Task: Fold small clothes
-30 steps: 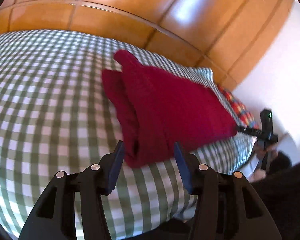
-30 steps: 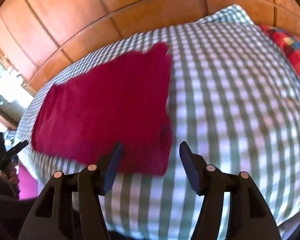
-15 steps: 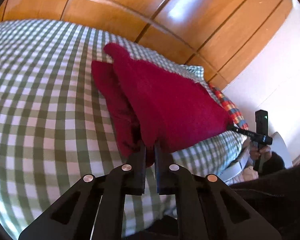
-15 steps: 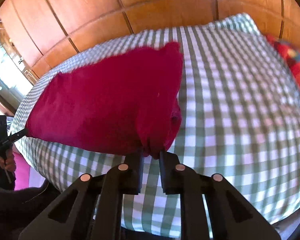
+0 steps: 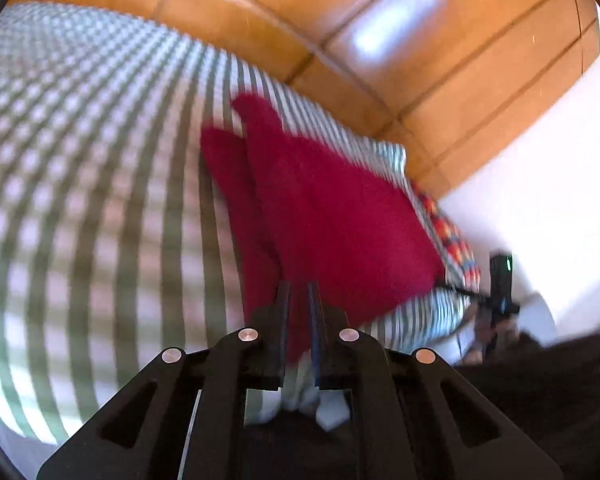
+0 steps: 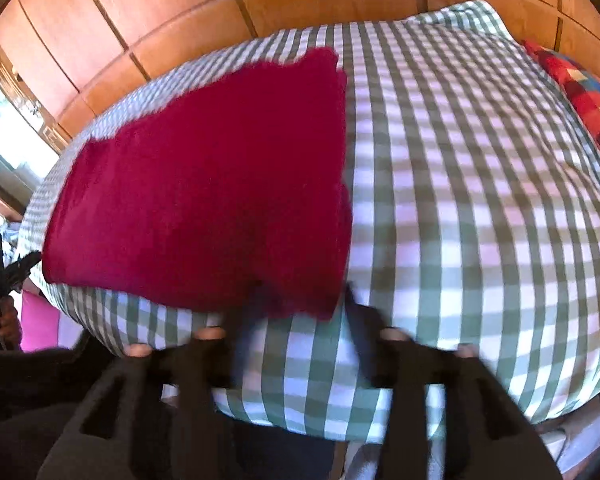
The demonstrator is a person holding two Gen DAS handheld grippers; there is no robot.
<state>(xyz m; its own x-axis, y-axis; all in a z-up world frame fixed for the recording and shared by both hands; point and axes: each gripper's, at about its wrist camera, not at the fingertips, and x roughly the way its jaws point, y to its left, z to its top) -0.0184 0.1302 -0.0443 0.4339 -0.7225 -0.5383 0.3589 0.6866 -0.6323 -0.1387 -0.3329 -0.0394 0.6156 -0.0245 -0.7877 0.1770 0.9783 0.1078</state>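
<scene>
Fuzzy crimson garment (image 5: 332, 216) pinched in left tool (image 5: 299, 304); right tool (image 6: 296, 320) (blurred) just reopened, empty.

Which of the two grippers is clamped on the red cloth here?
The left gripper: its jaws pinch the near edge of the red cloth. The right gripper has just opened, nothing between its jaws.
</scene>
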